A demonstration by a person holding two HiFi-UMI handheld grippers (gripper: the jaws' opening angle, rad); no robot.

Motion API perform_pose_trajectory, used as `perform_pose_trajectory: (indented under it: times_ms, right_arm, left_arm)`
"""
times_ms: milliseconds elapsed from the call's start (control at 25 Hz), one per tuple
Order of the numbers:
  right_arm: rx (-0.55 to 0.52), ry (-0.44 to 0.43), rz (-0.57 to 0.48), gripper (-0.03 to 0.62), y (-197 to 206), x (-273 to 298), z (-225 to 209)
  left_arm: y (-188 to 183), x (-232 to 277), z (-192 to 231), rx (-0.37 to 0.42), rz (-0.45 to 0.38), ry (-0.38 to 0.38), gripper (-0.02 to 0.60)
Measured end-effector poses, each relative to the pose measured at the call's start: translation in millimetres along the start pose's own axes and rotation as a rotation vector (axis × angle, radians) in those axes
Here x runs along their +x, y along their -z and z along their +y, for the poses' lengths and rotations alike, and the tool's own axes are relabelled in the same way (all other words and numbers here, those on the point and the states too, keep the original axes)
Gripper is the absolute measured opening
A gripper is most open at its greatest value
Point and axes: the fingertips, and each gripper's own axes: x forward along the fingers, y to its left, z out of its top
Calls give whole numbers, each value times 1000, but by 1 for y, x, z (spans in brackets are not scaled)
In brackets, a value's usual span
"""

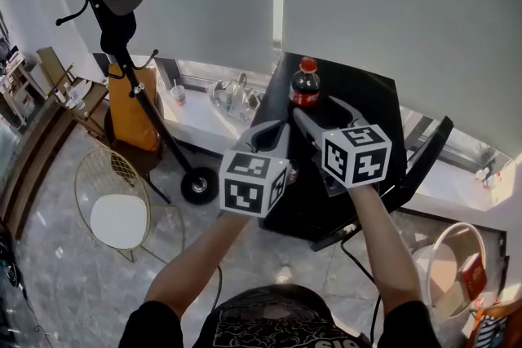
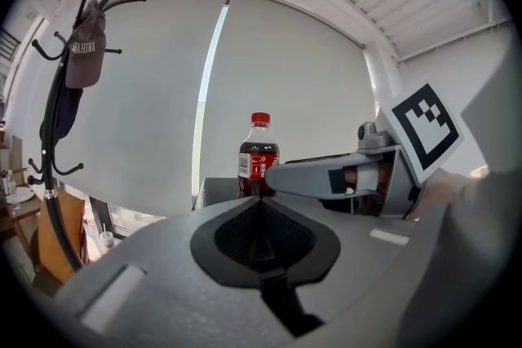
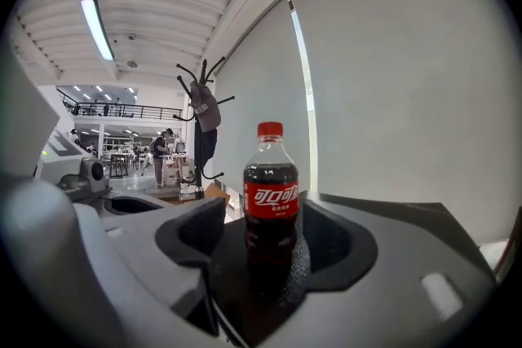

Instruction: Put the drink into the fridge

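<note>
**a:** where's the drink at? the cola bottle (image 1: 305,85) stands upright on the fridge (image 1: 367,94) top, close to its far left corner. so it's on the fridge, not in it.

**b:** yeah. right gripper (image 1: 318,112) has its fingers spread wide, lined up on the bottle with nothing pressing on it. left gripper (image 2: 261,204) has its fingers closed together, empty, hanging just beside the right one.

**a:** what's the risk?

**b:** i'd say the corner. one finger bumps the bottle sideways before the other lands and it tips or rolls off the edge. round smooth plastic too, so an off-centre squeeze could pop it out. can't tell if the door's open, and closed fingers won't hook a handle.
</note>
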Motion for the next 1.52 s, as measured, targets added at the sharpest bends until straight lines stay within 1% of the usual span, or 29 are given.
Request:
perform_pose_trajectory:
  times_ms: [120,240,480,520,560,720,1080,1520]
  right_arm:
    - [13,-13,15,325,-1,16,-7]
    - [22,-34,29,339,-1,33,-10]
    - [5,-53,28,339,-1,54,-12]
    - [-4,-52,27,336,-3,55,-12]
    - [-12,-53,28,317,-4,56,-11]
    - [-22,-63,36,313,-5,57,-8]
    - [-31,-67,18,313,-7,31,12]
    - [-58,-55,-4,313,-3,-27,45]
  left_arm:
    - [-2,9,7,-1,-3,-6,5]
    - [-4,16,13,-3,-7,-11,5]
    - [-5,23,20,-2,-9,-14,5]
    - [-5,23,20,-2,-10,-14,5]
    - [-6,23,21,-2,-11,-14,5]
    - [-4,19,24,-10,-12,-16,5]
    - [0,-3,17,-14,-19,-12,5]
    - [18,-41,-13,-33,-11,19,5]
